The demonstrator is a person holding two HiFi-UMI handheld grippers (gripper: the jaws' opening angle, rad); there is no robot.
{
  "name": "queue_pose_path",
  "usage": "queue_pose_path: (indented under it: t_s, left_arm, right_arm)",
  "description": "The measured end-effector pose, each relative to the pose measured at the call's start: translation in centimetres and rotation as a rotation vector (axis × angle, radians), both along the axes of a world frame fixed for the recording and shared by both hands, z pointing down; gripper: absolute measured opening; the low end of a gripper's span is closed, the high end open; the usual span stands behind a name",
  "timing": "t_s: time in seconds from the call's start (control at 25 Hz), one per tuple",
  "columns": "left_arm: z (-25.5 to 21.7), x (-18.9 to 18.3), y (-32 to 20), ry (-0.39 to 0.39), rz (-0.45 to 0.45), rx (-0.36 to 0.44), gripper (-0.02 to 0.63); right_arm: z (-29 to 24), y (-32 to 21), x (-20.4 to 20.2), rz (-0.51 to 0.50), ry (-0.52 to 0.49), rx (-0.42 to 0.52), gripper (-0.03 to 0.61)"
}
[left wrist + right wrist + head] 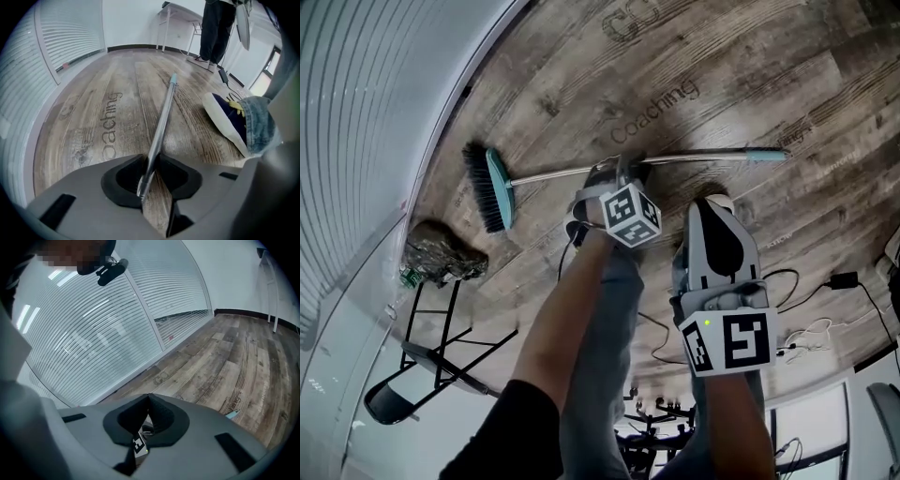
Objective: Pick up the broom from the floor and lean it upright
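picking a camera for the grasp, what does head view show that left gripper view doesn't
Head view only: the broom head and a black folding chair. Left gripper view only: the jaws of the left gripper closed on the broom handle, and a person's legs by the far wall. Both: the handle lying on the printed wooden floor.

Weathered wood-plank flooring [741, 84] is running through the room, with pale "Coaching" lettering [654, 111] showing on it. White slatted blinds [93, 333] are lining one side. A white wall [131, 21] with a dark baseboard [131, 47] is closing the far end, where a white table [180, 14] is standing. Black cables [806, 281] are trailing across the boards.
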State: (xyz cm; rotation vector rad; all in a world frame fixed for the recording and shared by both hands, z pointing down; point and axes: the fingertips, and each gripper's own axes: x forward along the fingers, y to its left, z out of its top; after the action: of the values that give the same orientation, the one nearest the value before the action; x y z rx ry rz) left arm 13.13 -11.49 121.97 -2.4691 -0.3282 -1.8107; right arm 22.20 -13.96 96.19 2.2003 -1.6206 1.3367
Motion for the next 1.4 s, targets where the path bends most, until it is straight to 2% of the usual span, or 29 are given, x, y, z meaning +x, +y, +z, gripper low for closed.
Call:
queue_pose_path:
  t_s: [0.08, 0.16, 0.36, 0.4, 0.48, 0.6, 0.72, 0.8, 1.0, 1.2, 1.4]
  left_arm:
    - [-0.2, 0.0, -0.1, -0.002, 0.029, 0.006, 0.118]
    - [-0.9, 0.2, -0.5, 0.010, 0.021, 0.008, 0.118]
    - [-4.5, 0.8, -2.0, 0.091, -0.018, 0.007, 0.117]
    - [-5.5, 0.9, -2.4, 0.111, -0.037, 0.004, 0.117]
    - [-7.6, 0.9, -3.4, 0.151, -0.071, -0.001, 0.117]
    - [-11.0, 0.6, -5.1, 0.210, -0.114, -0.009, 0.117]
    - [-14.7, -0.2, -6.5, 0.257, -0.147, -0.018, 0.117]
    - [-17.2, -0.9, -7.7, 0.285, -0.172, -0.012, 0.115]
    - [-22.5, -2.7, -10.7, 0.312, -0.283, 0.021, 0.113]
    - [-27.0, -4.6, -14.0, 0.349, -0.393, 0.072, 0.101]
    - [-31.9, -7.4, -17.4, 0.383, -0.515, 0.086, 0.094]
  right_arm:
    - [0.1, -0.1, 0.2, 0.018, -0.008, -0.005, 0.014]
    - [0.5, 0.1, 0.5, 0.039, -0.014, -0.023, 0.014]
    - [1.7, 1.2, 2.1, 0.146, -0.009, -0.089, 0.015]
    - [1.9, 1.4, 2.5, 0.176, -0.018, -0.096, 0.026]
    - [2.6, 2.0, 3.0, 0.226, -0.036, -0.125, 0.172]
    - [3.3, 2.4, 3.6, 0.281, -0.039, -0.161, 0.173]
    - [1.7, 1.0, 3.6, 0.319, -0.042, -0.103, 0.173]
    - [0.2, -0.5, 3.5, 0.307, -0.020, -0.074, 0.173]
    - [-4.4, -4.7, 1.9, 0.292, -0.070, 0.016, 0.173]
    - [-10.7, -11.3, -1.0, 0.153, -0.064, 0.139, 0.104]
    - [-17.3, -17.3, -5.4, -0.018, -0.036, 0.210, 0.084]
